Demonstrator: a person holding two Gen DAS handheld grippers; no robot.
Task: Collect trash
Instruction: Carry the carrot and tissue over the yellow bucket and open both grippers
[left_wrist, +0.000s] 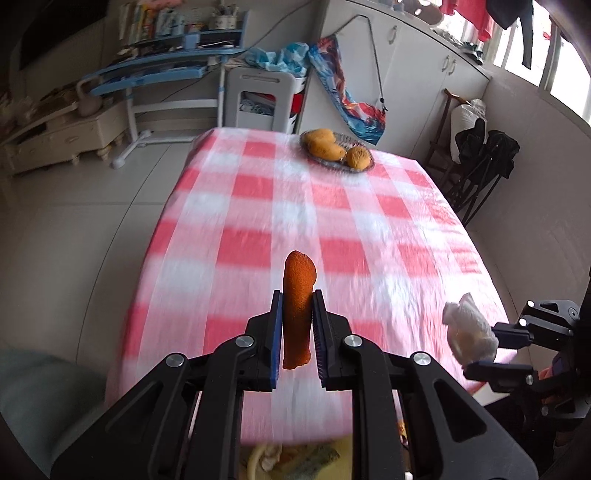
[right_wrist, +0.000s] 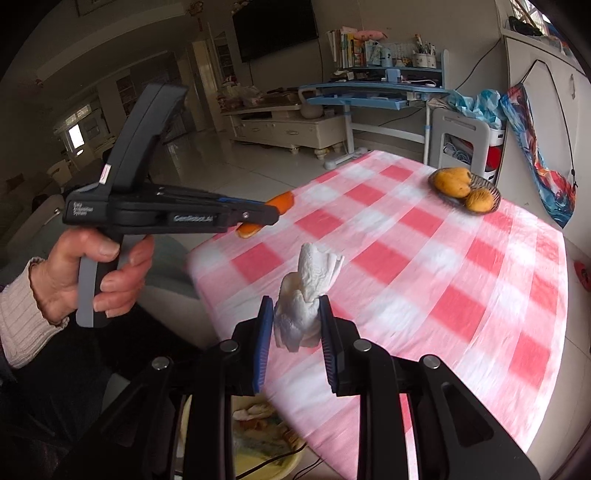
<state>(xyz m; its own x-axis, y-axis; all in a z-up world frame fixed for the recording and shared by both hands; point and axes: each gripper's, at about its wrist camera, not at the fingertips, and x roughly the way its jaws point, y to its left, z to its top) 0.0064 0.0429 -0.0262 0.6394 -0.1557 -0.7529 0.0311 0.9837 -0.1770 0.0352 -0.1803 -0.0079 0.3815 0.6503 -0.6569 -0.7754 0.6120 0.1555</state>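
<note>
Pinching a strip of orange peel between its blue-padded fingers, the left gripper holds it upright at the lower centre of the left wrist view, above the pink-and-white checked surface. At the lower right edge of that view the right gripper shows from the side with a crumpled white tissue clamped in it. From the right wrist view the tissue stands between the two fingers at lower centre, squeezed at its waist. A hand in a cream knitted sleeve grips the left tool's handle at middle left, the peel poking out of its tip. A dish of yellow fruit sits at the upper right on the surface. Below its near edge a yellow basin holds scraps.
</note>
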